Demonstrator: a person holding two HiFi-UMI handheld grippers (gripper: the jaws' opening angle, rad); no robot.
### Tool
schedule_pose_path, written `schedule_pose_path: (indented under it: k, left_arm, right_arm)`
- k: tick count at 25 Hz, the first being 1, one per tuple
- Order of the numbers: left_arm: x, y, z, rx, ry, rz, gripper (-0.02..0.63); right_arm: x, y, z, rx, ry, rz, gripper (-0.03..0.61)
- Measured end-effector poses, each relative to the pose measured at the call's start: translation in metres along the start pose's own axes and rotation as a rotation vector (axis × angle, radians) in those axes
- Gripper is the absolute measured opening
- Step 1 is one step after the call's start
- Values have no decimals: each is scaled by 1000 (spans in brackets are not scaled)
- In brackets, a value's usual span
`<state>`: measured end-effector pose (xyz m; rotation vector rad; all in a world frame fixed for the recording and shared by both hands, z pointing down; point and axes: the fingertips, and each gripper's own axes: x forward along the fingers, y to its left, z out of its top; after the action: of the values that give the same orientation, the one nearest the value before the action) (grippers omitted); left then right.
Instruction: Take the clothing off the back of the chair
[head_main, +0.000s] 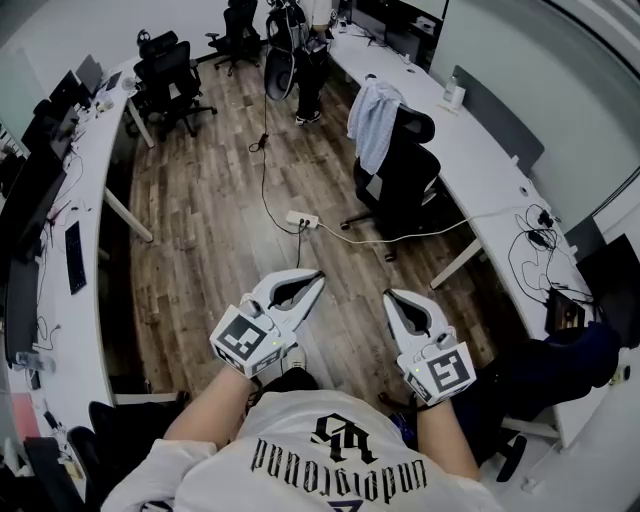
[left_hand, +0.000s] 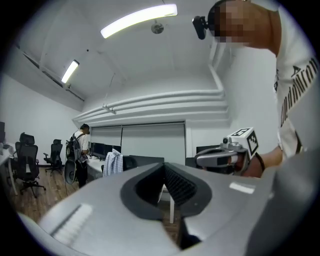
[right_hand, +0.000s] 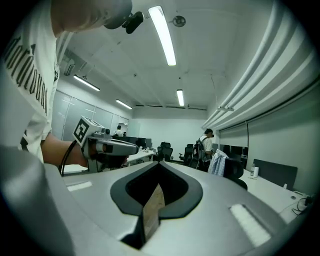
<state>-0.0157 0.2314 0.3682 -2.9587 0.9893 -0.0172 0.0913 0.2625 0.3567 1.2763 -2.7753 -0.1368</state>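
Office aisle: wood floor (head_main: 200, 220) runs open between white desks (head_main: 480, 150). Pale blue garment (head_main: 375, 120) draped over black chair (head_main: 405, 180) back, at the right desk's edge. Left gripper (head_main: 318, 277), right gripper (head_main: 390, 296): jaws closed, empty, well short of the chair.

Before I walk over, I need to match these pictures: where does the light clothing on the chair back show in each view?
Head view: clothing upper right of centre, draped over the black chair at the right-hand desk.
Left gripper view: clothing small, left of centre.
Right gripper view: clothing small, right of centre.
Shared landmark: the standing person close by it in all three views.
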Motion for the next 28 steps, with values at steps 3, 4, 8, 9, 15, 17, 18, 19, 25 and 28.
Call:
schedule_pose_path:
  k: [3,4,8,9,15,17,18,19,25,28]
  left_arm:
    - [3,27,-2,-4,-6,-5,50]
    - [3,38,-3,-6,-7,-8,50]
    - [4,90,1,-8,-22,-22,50]
    - [5,102,3,-9,-26,-25,50]
    - [10,157,4,2,-18,-78,51]
    - [9,172,1,0,-11,-84,50]
    - [8,181,1,2,-12,-78,51]
    - [7,189,1,4,-16,-67,51]
    - [5,226,-9,-11,3,-37,50]
    - [11,239,-11,-3,14,-35,49]
  right_arm:
    - [25,-4,2,-10,-3,-8,3]
    - [36,-6,3,-13,-2,-13,3]
    - [87,-13,10,-27,2,-34,3]
    - [100,-15,12,-33,5,-36,3]
    - [160,-24,16,-23,6,-68,3]
    - [175,-25,17,-20,1,-75,3]
    - [182,-26,17,-19,1,-75,3]
    - [188,-27,16,-18,3,-74,3]
    - [219,-45,14,-12,-1,-63,3]
    - [236,-58,11,-15,0,-55,3]
